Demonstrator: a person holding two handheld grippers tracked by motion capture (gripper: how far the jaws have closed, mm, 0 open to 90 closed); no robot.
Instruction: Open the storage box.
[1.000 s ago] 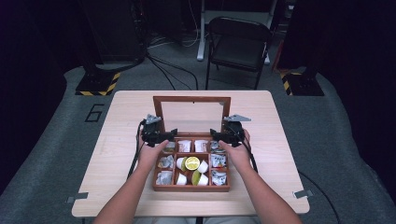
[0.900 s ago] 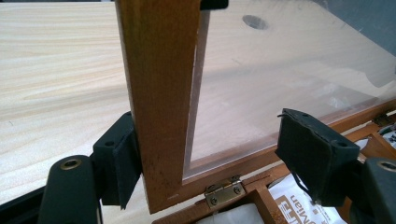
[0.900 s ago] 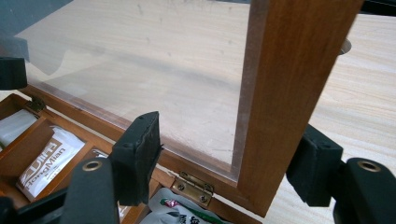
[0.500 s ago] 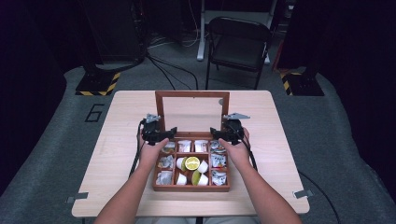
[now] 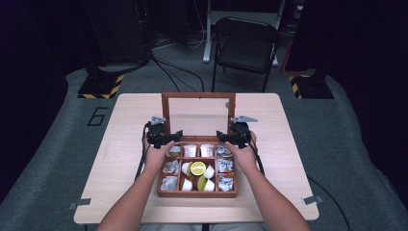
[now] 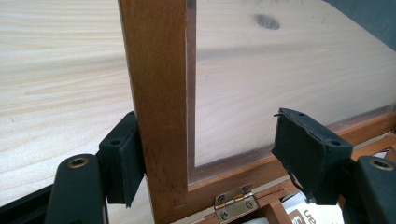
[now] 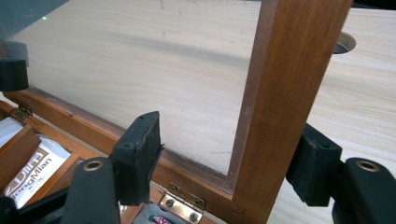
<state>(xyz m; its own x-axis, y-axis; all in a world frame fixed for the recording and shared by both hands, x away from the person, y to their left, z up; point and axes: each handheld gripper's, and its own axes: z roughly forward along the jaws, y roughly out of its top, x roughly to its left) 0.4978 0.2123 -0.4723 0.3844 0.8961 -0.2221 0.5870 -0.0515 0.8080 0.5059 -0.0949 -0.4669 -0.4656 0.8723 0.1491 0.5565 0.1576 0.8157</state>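
Both tools, left tool (image 5: 169, 138) and right tool (image 5: 228, 137), unclenched, straddling upright glass-paned wooden box lid (image 5: 198, 113) stiles; clamp evenly, swing toward 6 o'clock together.

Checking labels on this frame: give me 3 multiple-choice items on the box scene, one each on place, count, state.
1. Where does the left gripper sit?
A. at the lid's left upright
B. over the chair
C. at the table's front edge

2. How many columns of compartments has the wooden box?
A. two
B. three
C. five

3. How does the lid stand?
A. shut flat
B. raised upright
C. off, on the floor

Answers:
1 A, its jaws straddle that frame post in the left gripper view.
2 B, the high view shows three across.
3 B, it rises from the hinges, with the right gripper at its other post.
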